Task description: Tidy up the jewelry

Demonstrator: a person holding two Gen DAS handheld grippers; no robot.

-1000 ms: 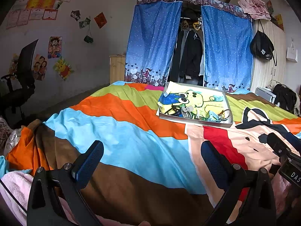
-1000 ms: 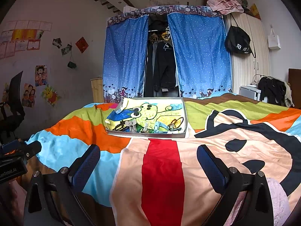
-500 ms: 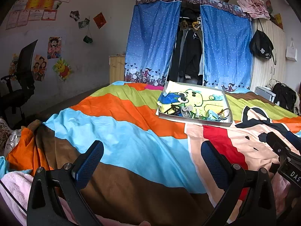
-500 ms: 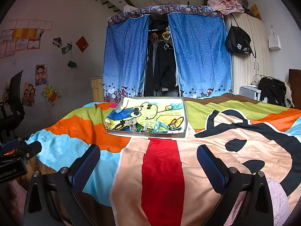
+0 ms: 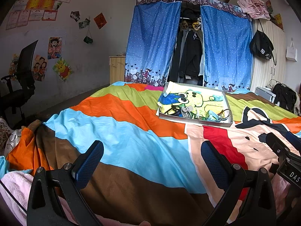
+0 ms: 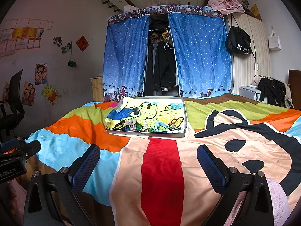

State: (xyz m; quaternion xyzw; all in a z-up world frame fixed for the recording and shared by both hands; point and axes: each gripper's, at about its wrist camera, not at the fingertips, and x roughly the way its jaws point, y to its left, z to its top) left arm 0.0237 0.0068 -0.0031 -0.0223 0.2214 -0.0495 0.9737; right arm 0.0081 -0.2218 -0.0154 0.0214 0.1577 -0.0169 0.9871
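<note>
Both grippers low over the near end of the bed, side by side. Left gripper [image 5: 152, 155]: jaws spread wide apart, nothing between them, blue pads facing inward over the brown and light-blue bands of the bedspread [image 5: 120, 131]. Right gripper [image 6: 148, 160]: jaws likewise wide apart and empty, over the red stripe of the cartoon print. Shallow tray [image 6: 146, 134] sits flat on the bedspread toward the far middle of the bed, well apart from both grippers; a cartoon drawing lines its floor. Jewelry [image 6: 148, 125] lies bunched along the tray's near wall: a dark bead strand [image 6: 118, 125] at the left, a pale clip-like piece beside it, small blue and metallic items to the right; individual pieces too small to tell. Blue dotted curtains [image 6: 124, 56] hang beyond the bed, dark clothes between them.
</note>
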